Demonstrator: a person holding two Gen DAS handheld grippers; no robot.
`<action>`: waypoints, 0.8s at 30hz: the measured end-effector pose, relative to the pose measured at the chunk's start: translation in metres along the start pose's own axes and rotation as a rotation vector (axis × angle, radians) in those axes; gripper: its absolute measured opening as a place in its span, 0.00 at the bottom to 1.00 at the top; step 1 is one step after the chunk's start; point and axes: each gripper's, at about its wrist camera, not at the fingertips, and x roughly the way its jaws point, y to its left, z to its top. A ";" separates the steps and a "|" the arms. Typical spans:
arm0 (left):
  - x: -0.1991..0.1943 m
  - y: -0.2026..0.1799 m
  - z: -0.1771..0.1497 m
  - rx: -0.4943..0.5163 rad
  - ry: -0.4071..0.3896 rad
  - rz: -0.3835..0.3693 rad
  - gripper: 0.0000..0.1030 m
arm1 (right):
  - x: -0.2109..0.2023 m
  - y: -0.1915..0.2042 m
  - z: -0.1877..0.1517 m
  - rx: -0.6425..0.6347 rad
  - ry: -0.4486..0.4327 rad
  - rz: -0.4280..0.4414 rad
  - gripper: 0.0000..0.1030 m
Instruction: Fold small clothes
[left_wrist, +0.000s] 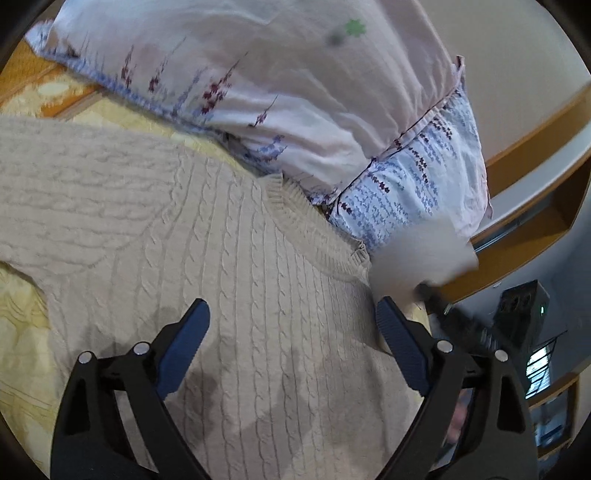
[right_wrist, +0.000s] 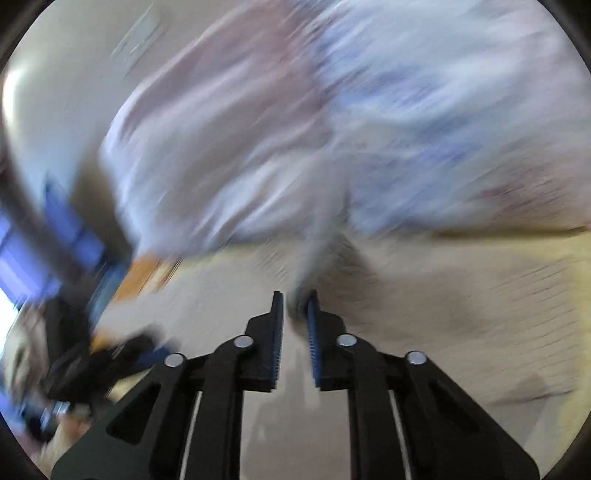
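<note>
Now the left gripper (left_wrist: 291, 314) is spread over the sweater (left_wrist: 229, 236); the right gripper (right_wrist: 296, 306) seemingly pinches cloth to fold it

Cream cable-knit sweater (left_wrist: 207, 236) with a ribbed collar, pale pink pillow (left_wrist: 280, 85) sprigged with maroon and blue flowers, its border white with rows of blue and maroon motifs, yellow quilted bedspread (left_wrist: 22, 332) with orange patches, black gripper fingers (left_wrist: 400, 341) with blue ridged pads

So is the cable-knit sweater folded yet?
Not yet: the cable-knit sweater lies spread flat, neckline and one sleeve out. Its far side is blurred.
</note>
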 end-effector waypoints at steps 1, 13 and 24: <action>0.002 0.001 0.000 -0.012 0.008 -0.003 0.87 | 0.004 0.002 -0.007 0.005 0.026 0.023 0.25; 0.049 0.011 0.003 -0.185 0.126 -0.068 0.56 | -0.107 -0.194 -0.073 0.799 -0.176 0.009 0.42; 0.081 0.007 0.003 -0.243 0.148 -0.060 0.22 | -0.084 -0.219 -0.083 0.897 -0.168 -0.040 0.36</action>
